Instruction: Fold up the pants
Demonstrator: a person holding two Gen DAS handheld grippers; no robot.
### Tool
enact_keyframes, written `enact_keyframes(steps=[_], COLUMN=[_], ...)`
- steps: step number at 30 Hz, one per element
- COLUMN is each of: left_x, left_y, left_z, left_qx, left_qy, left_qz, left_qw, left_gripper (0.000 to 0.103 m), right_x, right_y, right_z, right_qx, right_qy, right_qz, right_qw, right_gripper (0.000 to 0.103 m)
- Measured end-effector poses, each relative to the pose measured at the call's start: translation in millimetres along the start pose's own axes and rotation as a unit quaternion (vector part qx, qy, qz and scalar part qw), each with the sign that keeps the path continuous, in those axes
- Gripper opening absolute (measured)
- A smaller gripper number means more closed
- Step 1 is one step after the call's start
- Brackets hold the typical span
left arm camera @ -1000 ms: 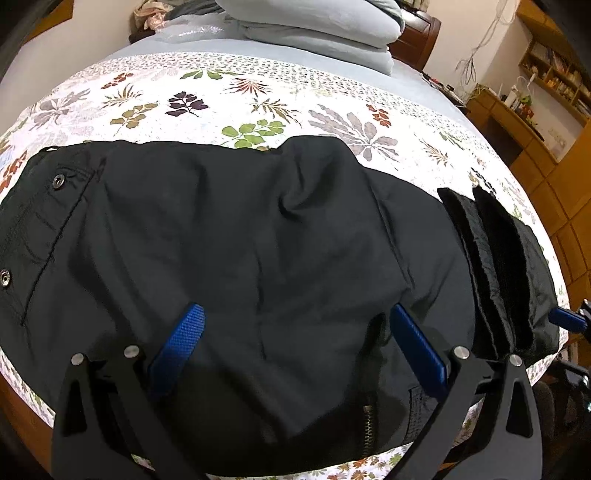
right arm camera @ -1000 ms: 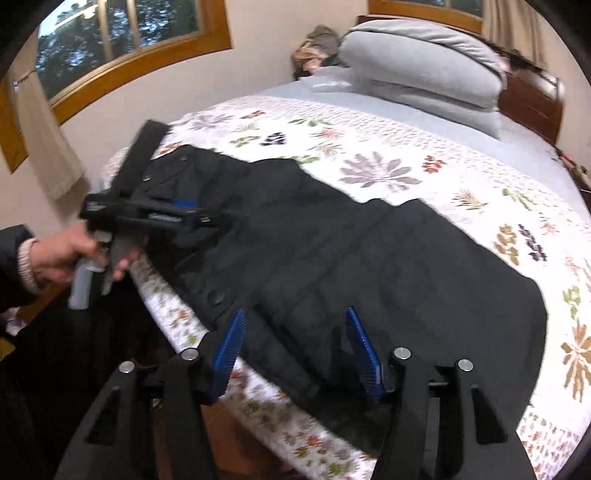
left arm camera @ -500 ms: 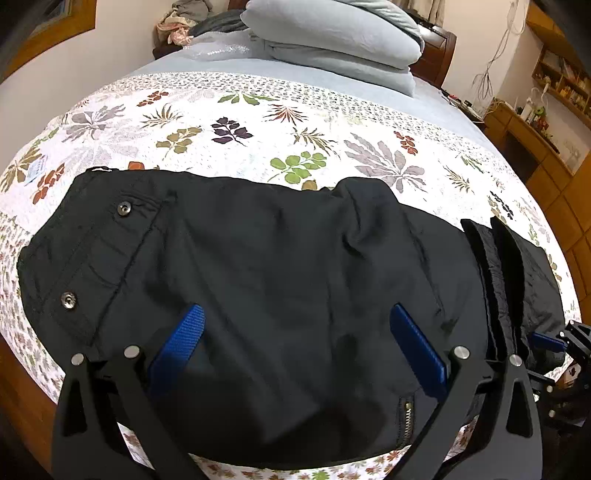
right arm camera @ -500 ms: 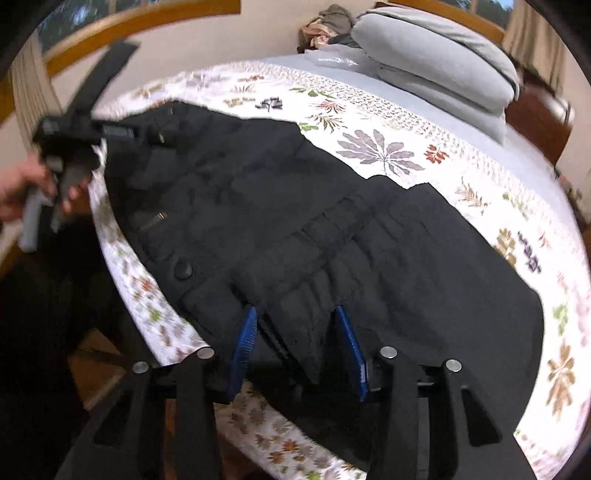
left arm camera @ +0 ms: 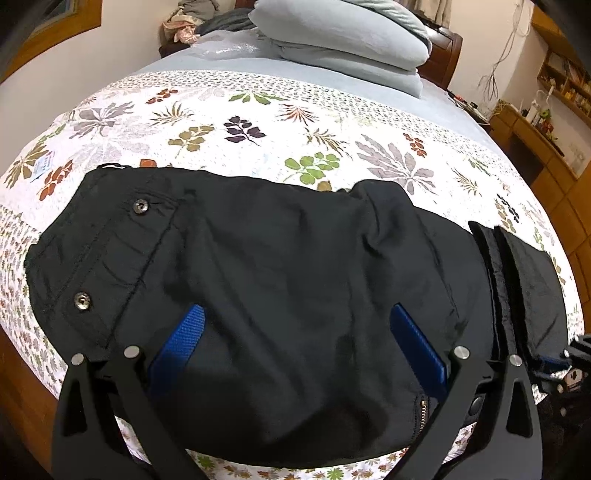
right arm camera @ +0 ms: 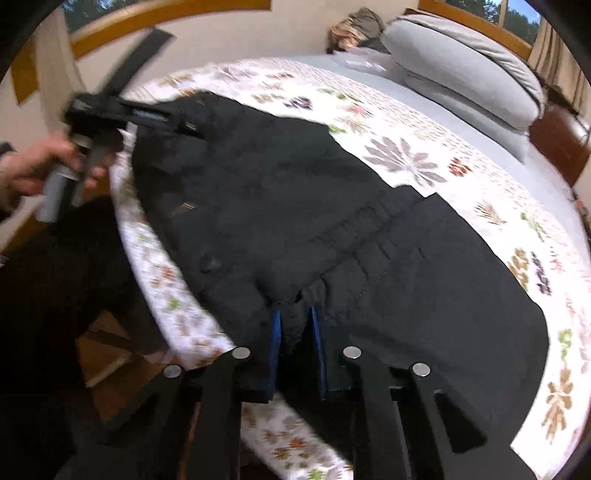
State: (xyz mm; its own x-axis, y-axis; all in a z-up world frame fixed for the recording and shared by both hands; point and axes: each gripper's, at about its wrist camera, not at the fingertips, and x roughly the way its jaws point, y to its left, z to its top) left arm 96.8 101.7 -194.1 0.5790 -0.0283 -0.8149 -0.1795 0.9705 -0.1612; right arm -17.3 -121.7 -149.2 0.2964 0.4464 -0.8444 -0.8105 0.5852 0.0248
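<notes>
Left wrist view: the black pants (left arm camera: 280,280) lie spread flat on the flowered bedspread (left arm camera: 258,122) of the bed, near its front edge. The left tongs (left arm camera: 299,343) hang above the middle of the pants with their blue pads wide apart and nothing pinched between them. Two metal snaps (left arm camera: 82,300) sit on the pants' left end, and a zipper (left arm camera: 421,410) shows at the pants' near edge. Beyond the pants, at the head of the bed, grey pillows (left arm camera: 340,33) are stacked.

Right wrist view: the right tongs (right arm camera: 297,345) are clamped on a bunched fold at the near edge of the pants (right arm camera: 332,229), the blue pads pressing the cloth from both sides. At the pants' far left end, a hand (right arm camera: 40,166) holds the left tongs (right arm camera: 122,114), blurred; their state cannot be read from here.
</notes>
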Motion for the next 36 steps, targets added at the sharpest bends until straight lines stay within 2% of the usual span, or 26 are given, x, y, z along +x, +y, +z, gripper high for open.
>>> enact_keyframes(steps=[2,5,8,11,13,17,20,22,24,30,36], left_x=[-2,-4,-6,-9,-9,-9,-11,-14,-20,-44,-56], left_y=[2,6,9,11,11,11,17,22,34,85,143], left_z=[1,2,3,3,3,3,6,8,10,7,-1], left_qx=[-0.001,-0.005,-0.008,-0.007,-0.008,-0.003,-0.011,-0.017,-0.033,-0.106,-0.187], left_qy=[-0.003,-0.004,-0.004,-0.007,-0.007,-0.004,-0.007,-0.008,-0.009,-0.018,-0.014], left_qz=[0.004,0.007,0.007,0.010,0.009,0.011,0.012,0.013,0.015,0.042,0.061], left_qw=[1.0000,1.0000,0.9999,0.9999,0.9999,0.9999,0.9998,0.9997,0.9993,0.9933,0.9803], left_gripper=[0.101,0.101,0.101,0.101,0.101,0.101,0.101,0.101,0.101,0.101,0.101], right_x=[5,19,15,5,6,24,24,19,11,-3,-16], right_y=[6,0,-8,-9,-4,4,1,-2,-3,-7,-9], right_z=[-1,-1,6,16,21,16,13,13,14,22,32], right_qx=[-0.012,0.010,0.040,0.042,0.031,0.008,0.028,0.039,0.046,0.069,0.083], right_qy=[0.011,0.018,-0.009,-0.036,-0.030,0.008,0.014,0.007,-0.003,-0.028,-0.055], right_qz=[-0.019,-0.043,-0.030,-0.010,0.009,0.005,0.025,0.034,0.037,0.050,0.036], right_qw=[1.000,0.999,0.999,0.998,0.999,1.000,0.999,0.999,0.998,0.996,0.994], right_gripper=[0.016,0.016,0.016,0.016,0.016,0.017,0.027,0.043,0.050,0.050,0.050])
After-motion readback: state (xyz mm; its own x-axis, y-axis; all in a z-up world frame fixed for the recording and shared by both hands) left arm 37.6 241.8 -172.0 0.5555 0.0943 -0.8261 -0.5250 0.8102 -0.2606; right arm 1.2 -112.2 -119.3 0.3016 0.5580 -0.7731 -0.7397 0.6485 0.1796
